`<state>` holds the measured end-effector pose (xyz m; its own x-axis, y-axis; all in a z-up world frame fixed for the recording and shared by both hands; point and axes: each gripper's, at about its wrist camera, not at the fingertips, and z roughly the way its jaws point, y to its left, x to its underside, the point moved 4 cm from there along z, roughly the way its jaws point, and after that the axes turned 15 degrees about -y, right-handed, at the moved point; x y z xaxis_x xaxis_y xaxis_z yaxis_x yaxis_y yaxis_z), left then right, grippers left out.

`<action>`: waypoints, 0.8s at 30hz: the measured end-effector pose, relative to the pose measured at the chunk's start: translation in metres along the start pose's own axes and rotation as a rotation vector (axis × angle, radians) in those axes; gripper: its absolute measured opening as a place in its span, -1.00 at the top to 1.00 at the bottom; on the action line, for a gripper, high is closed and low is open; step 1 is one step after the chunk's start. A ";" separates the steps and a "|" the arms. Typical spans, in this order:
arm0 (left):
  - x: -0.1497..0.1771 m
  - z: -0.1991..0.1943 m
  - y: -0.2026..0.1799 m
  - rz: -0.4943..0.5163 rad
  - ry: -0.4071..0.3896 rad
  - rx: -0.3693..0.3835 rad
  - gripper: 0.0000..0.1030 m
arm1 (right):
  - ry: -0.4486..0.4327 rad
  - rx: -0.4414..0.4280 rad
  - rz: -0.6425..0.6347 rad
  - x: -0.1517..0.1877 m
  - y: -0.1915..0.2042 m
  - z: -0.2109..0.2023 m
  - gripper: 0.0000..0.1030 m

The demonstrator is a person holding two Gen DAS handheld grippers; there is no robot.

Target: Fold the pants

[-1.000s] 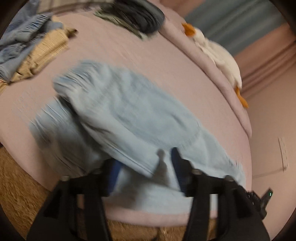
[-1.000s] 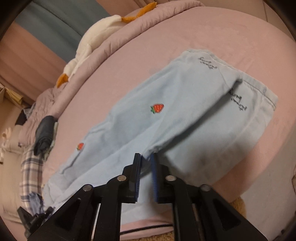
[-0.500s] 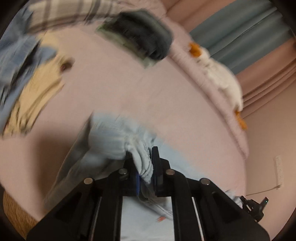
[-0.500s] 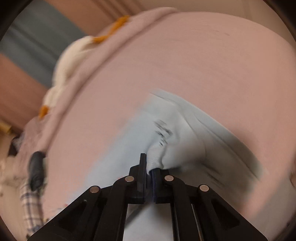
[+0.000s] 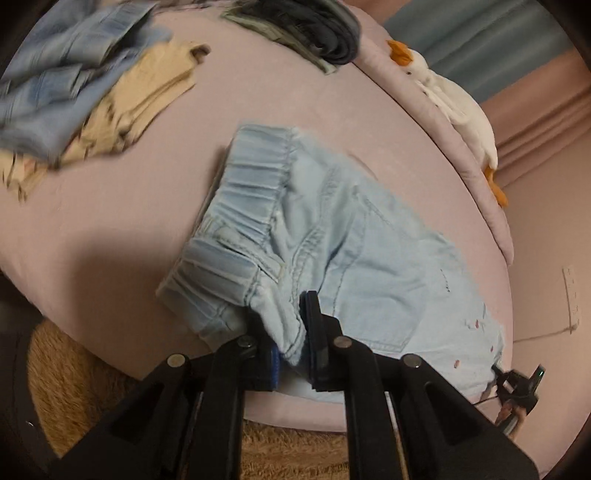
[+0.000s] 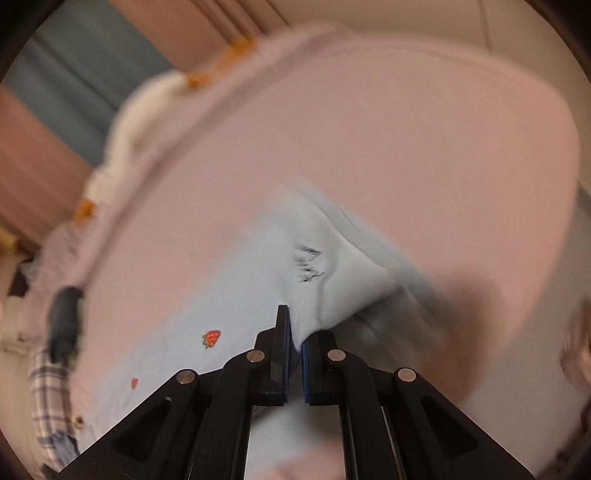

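Light blue denim pants [image 5: 369,258] lie on the pink bed [image 5: 110,221], the gathered elastic waistband [image 5: 251,177] towards the far left. My left gripper [image 5: 288,325] is shut on a bunched fold of the pants near the waistband, at the bed's near edge. In the blurred right wrist view, the pants [image 6: 240,295] show a strawberry patch [image 6: 211,338] and dark lettering. My right gripper [image 6: 293,328] is shut on a raised peak of the same cloth, which lifts off the pink bed [image 6: 369,147].
A heap of blue jeans [image 5: 74,74] and beige clothes [image 5: 140,103] lies far left, with a dark garment [image 5: 325,33] behind. A white goose plush [image 5: 454,107] lies along the far side. A woven rug [image 5: 74,369] is below the bed. Plaid cloth [image 6: 48,387] is at the left.
Both grippers have shut on the pants' edge. They have lifted the pinched cloth and carried it across the bed, so the pants lie bunched instead of flat.
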<state>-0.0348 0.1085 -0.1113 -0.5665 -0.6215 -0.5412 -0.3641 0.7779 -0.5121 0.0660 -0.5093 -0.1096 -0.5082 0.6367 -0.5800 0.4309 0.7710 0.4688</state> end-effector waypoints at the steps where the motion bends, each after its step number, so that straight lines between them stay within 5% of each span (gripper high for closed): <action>1: -0.001 -0.001 0.000 -0.014 -0.010 0.004 0.78 | -0.004 -0.009 0.010 0.001 -0.003 0.000 0.90; 7: -0.006 -0.007 -0.007 0.017 -0.041 -0.022 0.65 | -0.025 0.031 -0.044 -0.004 0.000 -0.002 0.84; 10: -0.002 -0.010 -0.007 -0.002 -0.053 -0.012 0.47 | -0.039 0.057 -0.035 -0.005 -0.015 -0.005 0.38; 12: -0.005 -0.010 -0.005 -0.015 -0.057 -0.007 0.29 | -0.056 0.031 -0.001 -0.010 -0.022 -0.008 0.35; 18: -0.011 -0.012 -0.006 -0.047 -0.071 0.013 0.28 | -0.139 0.005 0.066 -0.026 -0.035 -0.023 0.35; 20: -0.010 -0.011 -0.005 -0.044 -0.080 0.010 0.33 | -0.144 -0.031 0.109 -0.029 -0.040 -0.021 0.35; 23: -0.008 -0.008 -0.009 0.022 -0.100 -0.054 0.80 | -0.105 -0.047 0.138 -0.029 -0.041 -0.007 0.39; 24: -0.007 -0.010 -0.010 0.028 -0.104 -0.063 0.80 | -0.123 -0.013 0.119 -0.029 -0.041 -0.008 0.79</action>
<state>-0.0343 0.1065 -0.0961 -0.4983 -0.6032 -0.6227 -0.3969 0.7973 -0.4548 0.0571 -0.5591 -0.1063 -0.3590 0.7179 -0.5964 0.4724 0.6909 0.5473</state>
